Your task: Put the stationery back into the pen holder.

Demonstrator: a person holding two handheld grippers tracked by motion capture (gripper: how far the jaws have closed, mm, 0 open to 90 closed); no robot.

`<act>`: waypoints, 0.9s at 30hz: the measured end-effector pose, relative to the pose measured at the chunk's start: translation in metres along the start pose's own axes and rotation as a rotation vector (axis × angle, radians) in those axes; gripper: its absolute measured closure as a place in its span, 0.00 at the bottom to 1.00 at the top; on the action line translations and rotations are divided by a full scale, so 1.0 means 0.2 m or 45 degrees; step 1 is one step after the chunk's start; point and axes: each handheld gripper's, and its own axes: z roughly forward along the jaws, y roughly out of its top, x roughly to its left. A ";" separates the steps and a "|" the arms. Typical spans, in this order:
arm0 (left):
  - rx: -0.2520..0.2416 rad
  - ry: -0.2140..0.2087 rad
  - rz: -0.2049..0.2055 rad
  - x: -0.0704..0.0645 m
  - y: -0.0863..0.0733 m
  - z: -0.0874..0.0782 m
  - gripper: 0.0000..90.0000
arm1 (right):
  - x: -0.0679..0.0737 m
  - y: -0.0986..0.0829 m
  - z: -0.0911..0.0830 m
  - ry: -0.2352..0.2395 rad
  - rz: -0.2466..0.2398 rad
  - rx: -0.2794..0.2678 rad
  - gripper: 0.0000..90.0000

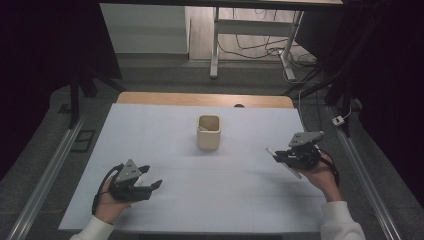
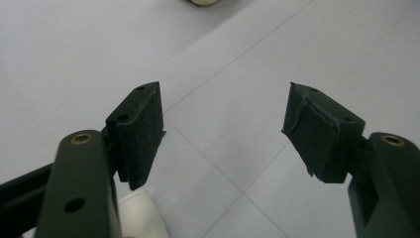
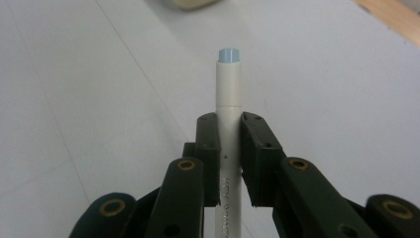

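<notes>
High view, left to right: at the lower left of the frame the left gripper (image 1: 150,177) hovers low over the white table (image 1: 165,135) with its jaws spread wide and nothing between them. At the centre stands a cream square cup (image 1: 208,132), upright and open at the top, well apart from both tools. At the right of the frame the right gripper (image 1: 278,156) is clamped on a slim white pen (image 1: 292,170), which juts out on both sides of the jaws, one end toward the cup and the other toward the person's hand (image 1: 324,177).

Right gripper view shows the same pen (image 3: 229,89) rising between the closed pads, its pale blue tip pointing up the frame toward the cup (image 3: 190,4) at the top edge.

Judging by its look, the pen is light, stiff and smooth plastic, likely to swivel or slip if pinched loosely; a hold near mid-barrel, as here, seems the steadiest.
</notes>
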 end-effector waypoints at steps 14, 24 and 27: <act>0.003 -0.004 0.002 0.00 0.00 0.00 0.35 | 0.00 0.02 -0.04 -0.021 0.072 -0.202 0.86; 0.002 -0.005 0.002 0.00 0.00 0.01 0.35 | 0.00 0.03 -0.05 -0.050 0.116 -0.308 0.86; 0.000 -0.006 0.001 0.00 0.00 0.00 0.35 | 0.01 0.04 -0.05 -0.065 0.114 -0.342 0.86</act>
